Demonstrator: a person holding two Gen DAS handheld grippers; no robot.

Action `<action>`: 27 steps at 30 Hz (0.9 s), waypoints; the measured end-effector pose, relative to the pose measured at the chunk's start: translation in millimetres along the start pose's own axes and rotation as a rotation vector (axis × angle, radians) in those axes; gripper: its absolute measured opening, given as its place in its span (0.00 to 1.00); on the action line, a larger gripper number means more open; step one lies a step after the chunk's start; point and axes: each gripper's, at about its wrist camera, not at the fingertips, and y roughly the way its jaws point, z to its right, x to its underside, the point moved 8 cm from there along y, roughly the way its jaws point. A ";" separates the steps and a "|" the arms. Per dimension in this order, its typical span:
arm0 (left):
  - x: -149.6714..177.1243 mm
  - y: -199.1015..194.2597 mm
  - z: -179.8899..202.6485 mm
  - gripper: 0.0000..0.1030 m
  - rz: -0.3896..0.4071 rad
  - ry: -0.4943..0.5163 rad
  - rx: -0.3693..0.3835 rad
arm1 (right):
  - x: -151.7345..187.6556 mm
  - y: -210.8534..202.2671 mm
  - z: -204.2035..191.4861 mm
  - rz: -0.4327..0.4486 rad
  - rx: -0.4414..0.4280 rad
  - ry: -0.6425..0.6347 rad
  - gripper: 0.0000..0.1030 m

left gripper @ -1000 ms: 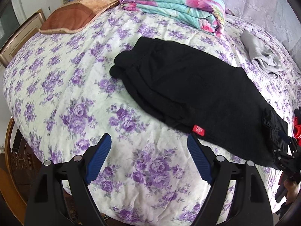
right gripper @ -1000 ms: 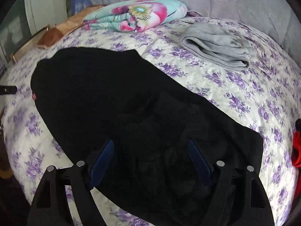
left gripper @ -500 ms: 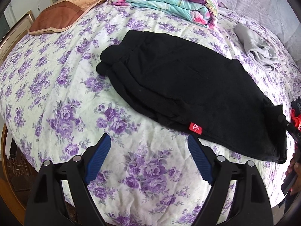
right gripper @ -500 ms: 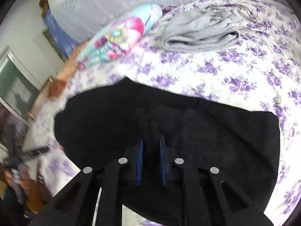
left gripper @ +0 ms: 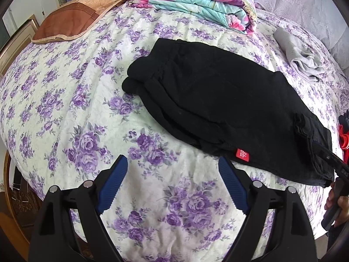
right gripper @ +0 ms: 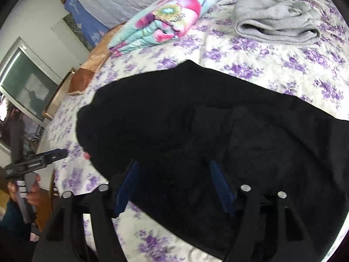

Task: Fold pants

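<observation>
Black pants [left gripper: 218,100] lie folded lengthwise on a purple-flowered bedspread [left gripper: 72,100], with a red size tag [left gripper: 242,154] on their near edge. My left gripper [left gripper: 172,185] is open and empty, hovering over the bedspread just short of the tag. My right gripper [right gripper: 174,183] is open over the near end of the pants [right gripper: 207,131] and holds nothing. The right gripper also shows at the right edge of the left wrist view [left gripper: 337,170], by the pants' end. The left gripper shows at the left edge of the right wrist view [right gripper: 50,156].
A folded floral quilt [left gripper: 196,2] and a brown pillow [left gripper: 72,19] lie at the far side of the bed. Folded grey clothing [right gripper: 277,21] lies beyond the pants. A framed window [right gripper: 26,83] is at the left. The bed edge drops off below my grippers.
My right gripper was shut on the pants' end half a second ago and has now opened and let go. The left gripper has stayed open, shifting slightly closer to the tag.
</observation>
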 end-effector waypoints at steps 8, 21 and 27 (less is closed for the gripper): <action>-0.2 11.6 8.0 0.81 -0.046 -0.149 0.252 | 28.7 8.3 42.0 -0.023 -0.010 0.166 0.83; -25.8 63.9 -37.3 0.81 -0.027 -0.630 0.592 | 29.5 -6.8 30.3 -0.021 -0.043 0.214 0.86; -50.6 75.9 -31.9 0.79 -0.010 -0.630 0.637 | 31.5 -7.5 25.8 -0.026 -0.029 0.210 0.86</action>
